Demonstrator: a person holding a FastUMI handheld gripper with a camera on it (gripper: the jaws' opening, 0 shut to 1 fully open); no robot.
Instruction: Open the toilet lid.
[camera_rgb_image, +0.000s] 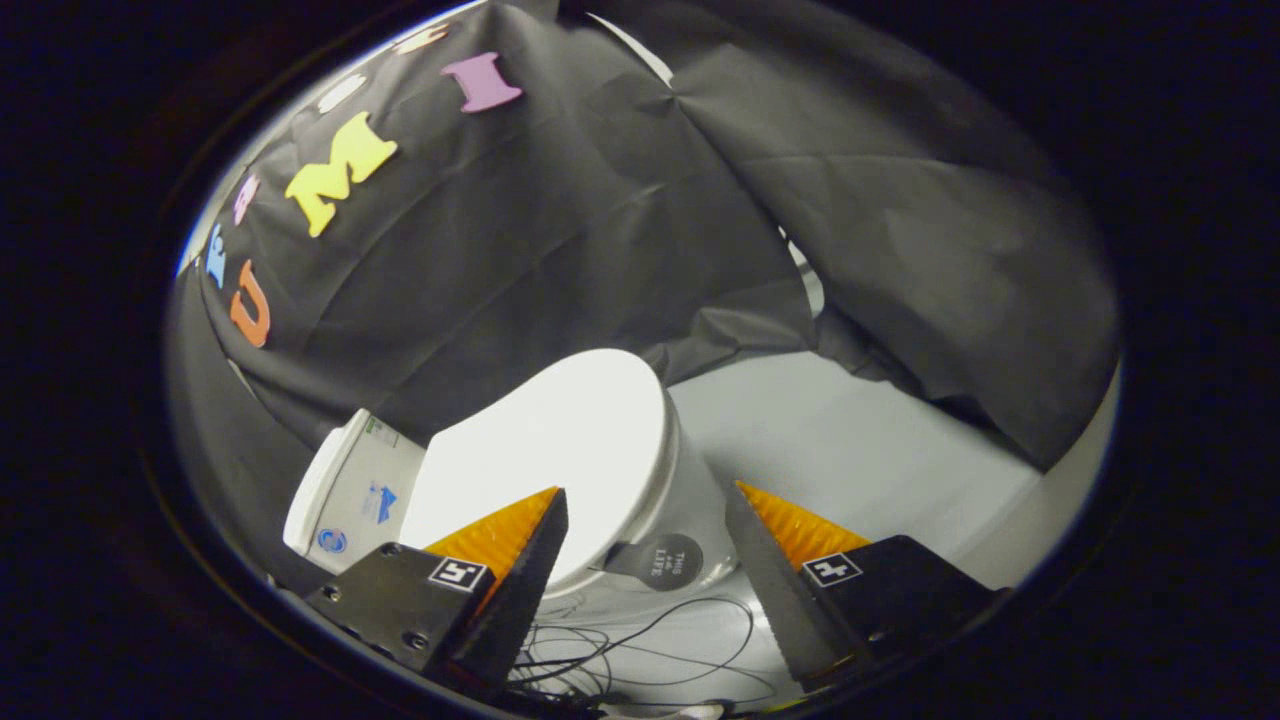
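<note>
Black cloth (560, 250) drapes the booth behind and to both sides, and a pale floor (860, 440) runs out beyond the fingers. On that floor stands the toilet (640, 520), and its lid (560, 450) lies down flat over the bowl — a bright white oval just ahead of the fingers, seen from above and at a slant. The cistern (350, 490) sits behind it, against the cloth. A dark round sticker (668, 562) marks the front of the bowl, and thin black cables (640, 650) trail loosely across the floor below it.

The gripper (645, 535) hangs above the front of the toilet with its fingers (520, 560) spread wide apart, nothing between them but the rim of the lid and the bowl front. Neither finger looks to be touching the lid.

By my reading the task is at its start — the lid is not yet lifted, no hold is taken, and both the approach to the front edge and the swing upward toward the cistern remain.
</note>
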